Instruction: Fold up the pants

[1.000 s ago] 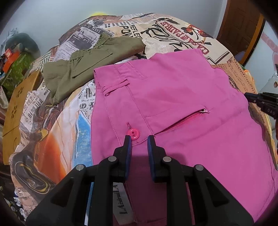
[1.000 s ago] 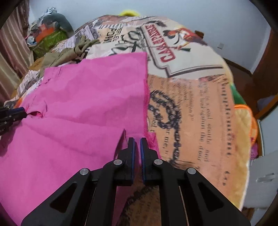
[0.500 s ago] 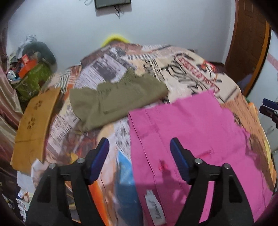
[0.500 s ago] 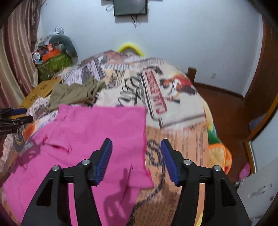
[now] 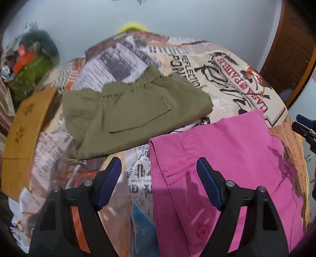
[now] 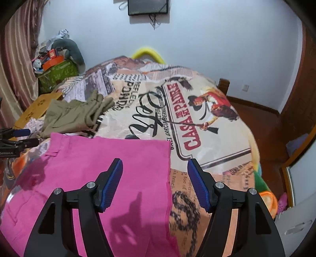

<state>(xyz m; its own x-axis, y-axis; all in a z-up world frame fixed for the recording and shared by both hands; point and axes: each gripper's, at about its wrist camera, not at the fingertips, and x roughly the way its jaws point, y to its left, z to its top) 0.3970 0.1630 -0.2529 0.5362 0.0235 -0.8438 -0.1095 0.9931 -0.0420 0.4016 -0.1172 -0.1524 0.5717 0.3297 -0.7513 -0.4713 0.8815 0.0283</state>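
Pale blue-grey walls close in a small bedroom whose bed [image 6: 197,110] is covered by a blanket printed with newspaper pages and a poster reading "CASA DE PADRES". A dark screen [image 6: 148,7] hangs high on the far wall, a striped curtain [image 6: 15,65] falls along the bed's left side, and a wooden door [image 5: 292,53] stands off its right side. Beside the far left corner of the bed sits a green box [image 6: 57,74] heaped with clutter, and a flat cardboard sheet [image 5: 21,134] leans against the left edge.

The pink pants [image 6: 106,156] lie flat across the near part of the bed, waistband toward the left edge, their lower portion cut off by the frame. Olive-green pants [image 5: 134,110] lie crumpled just beyond them, toward the far left; whether the two touch is hard to tell.

The left gripper [image 5: 159,168] hovers over the pink waistband edge, fingers spread wide and empty. The right gripper [image 6: 155,168] hovers over the pink hem edge; its jaws have just been opening, with nothing between them. A yellow shape [image 6: 147,53] behind the bed's far edge is mostly hidden, and the left view is blurred.
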